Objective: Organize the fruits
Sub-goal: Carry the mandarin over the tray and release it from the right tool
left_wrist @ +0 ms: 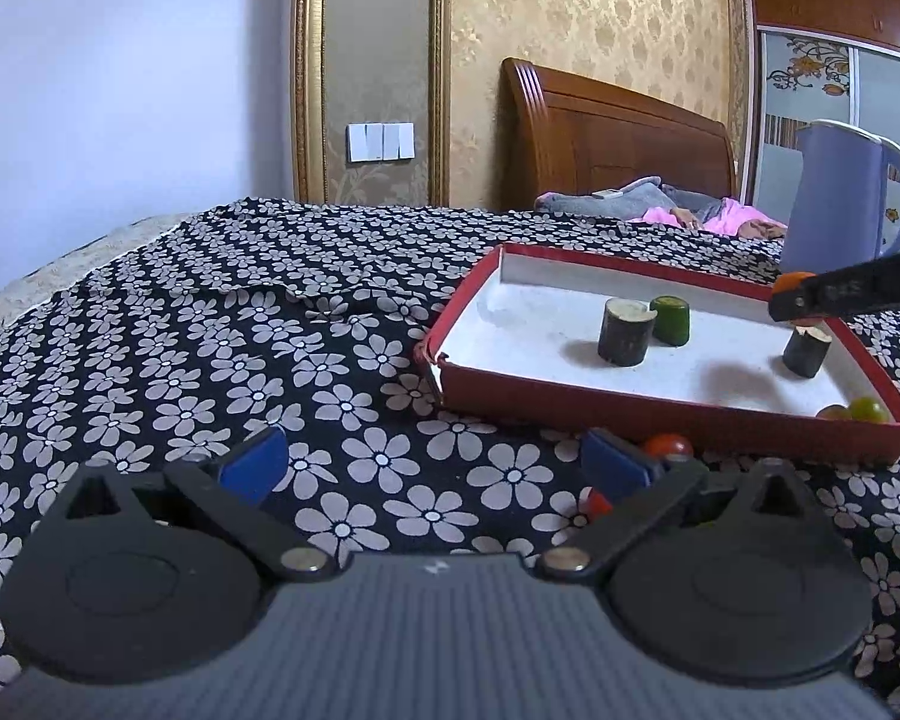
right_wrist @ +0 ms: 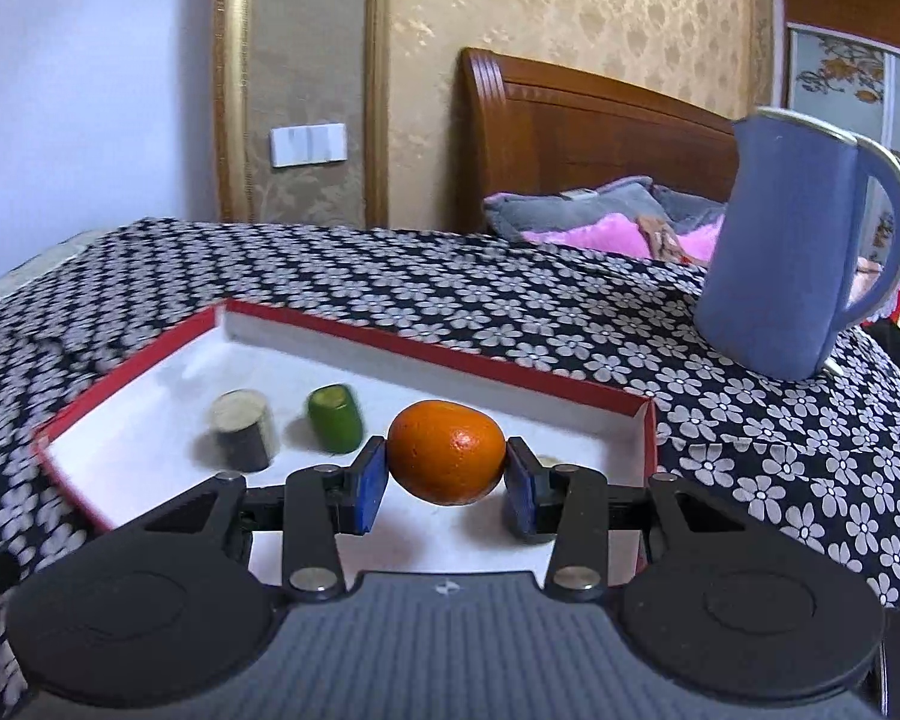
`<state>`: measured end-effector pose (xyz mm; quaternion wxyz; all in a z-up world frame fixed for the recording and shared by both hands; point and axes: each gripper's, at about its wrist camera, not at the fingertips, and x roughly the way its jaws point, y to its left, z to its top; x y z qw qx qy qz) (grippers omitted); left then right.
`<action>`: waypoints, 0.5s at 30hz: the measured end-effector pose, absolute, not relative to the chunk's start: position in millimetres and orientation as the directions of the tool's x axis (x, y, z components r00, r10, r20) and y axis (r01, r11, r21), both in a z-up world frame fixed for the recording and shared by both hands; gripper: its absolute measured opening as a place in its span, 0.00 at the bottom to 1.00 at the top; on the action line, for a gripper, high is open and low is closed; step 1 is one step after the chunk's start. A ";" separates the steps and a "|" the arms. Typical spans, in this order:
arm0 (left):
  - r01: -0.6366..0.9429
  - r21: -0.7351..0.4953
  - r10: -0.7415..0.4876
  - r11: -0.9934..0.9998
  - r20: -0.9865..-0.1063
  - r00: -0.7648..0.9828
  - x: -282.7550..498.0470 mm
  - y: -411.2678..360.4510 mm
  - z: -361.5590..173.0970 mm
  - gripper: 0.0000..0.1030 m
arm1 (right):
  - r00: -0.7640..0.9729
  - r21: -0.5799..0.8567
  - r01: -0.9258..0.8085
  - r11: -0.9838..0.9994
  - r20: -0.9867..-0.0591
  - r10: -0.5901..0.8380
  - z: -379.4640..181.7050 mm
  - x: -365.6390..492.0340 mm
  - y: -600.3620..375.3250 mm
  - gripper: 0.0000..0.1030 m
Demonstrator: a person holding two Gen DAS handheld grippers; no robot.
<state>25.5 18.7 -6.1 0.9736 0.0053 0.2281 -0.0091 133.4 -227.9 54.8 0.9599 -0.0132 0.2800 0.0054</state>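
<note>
Orange (right_wrist: 446, 451) sits pinched between the blue pads (right_wrist: 369, 485) of the right gripper (right_wrist: 446, 483), held above the white floor of the red box (right_wrist: 354, 333). Skin is bright orange, glossy and dimpled, shape slightly oval, no stem visible.

Left to right in the right wrist view: dark cylinder (right_wrist: 243, 429) standing upright in the box, green cylinder (right_wrist: 336, 417) just beside it and blurred, then the orange, then a purple kettle (right_wrist: 792, 246) on the flowered cloth (right_wrist: 510, 312) well apart from the box. Wooden headboard (right_wrist: 570, 132) and pink and grey pillows (right_wrist: 600, 213) behind.

Left gripper (left_wrist: 432, 465) has its fingers spread wide with nothing between them, low over the cloth, near the box's front wall (left_wrist: 660, 414).

Left wrist view adds what the right one lacks: a second dark cylinder (left_wrist: 806, 348) at the box's right end, right under the right gripper's finger (left_wrist: 840, 294), with a sliver of the orange showing at the tip. Two small round fruits, one green (left_wrist: 868, 410) and one paler (left_wrist: 834, 412), lie in the box's near right corner. A small red fruit (left_wrist: 668, 445) lies on the cloth outside the box, just beside the left gripper's right pad (left_wrist: 615, 462); another red bit (left_wrist: 599, 504) shows below that pad, mostly hidden.
</note>
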 end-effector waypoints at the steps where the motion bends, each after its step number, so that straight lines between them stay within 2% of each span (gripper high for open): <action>1: 0.021 0.006 -0.016 1.000 -0.445 0.895 25.7 18.6 -6.3 1.00 | 0.839 -0.021 -0.006 1.000 -0.544 -0.006 52.9 138.8 -229.0 0.40; 12: 0.020 -0.017 -0.026 1.000 -0.456 0.889 27.3 21.9 -8.0 1.00 | 0.830 -0.050 0.036 0.998 -0.555 -0.058 39.1 161.8 -225.7 0.41; 15: 0.021 -0.022 -0.028 1.000 -0.458 0.889 27.0 22.2 -8.0 1.00 | 0.828 -0.057 0.032 0.998 -0.558 -0.058 40.4 161.3 -223.9 0.49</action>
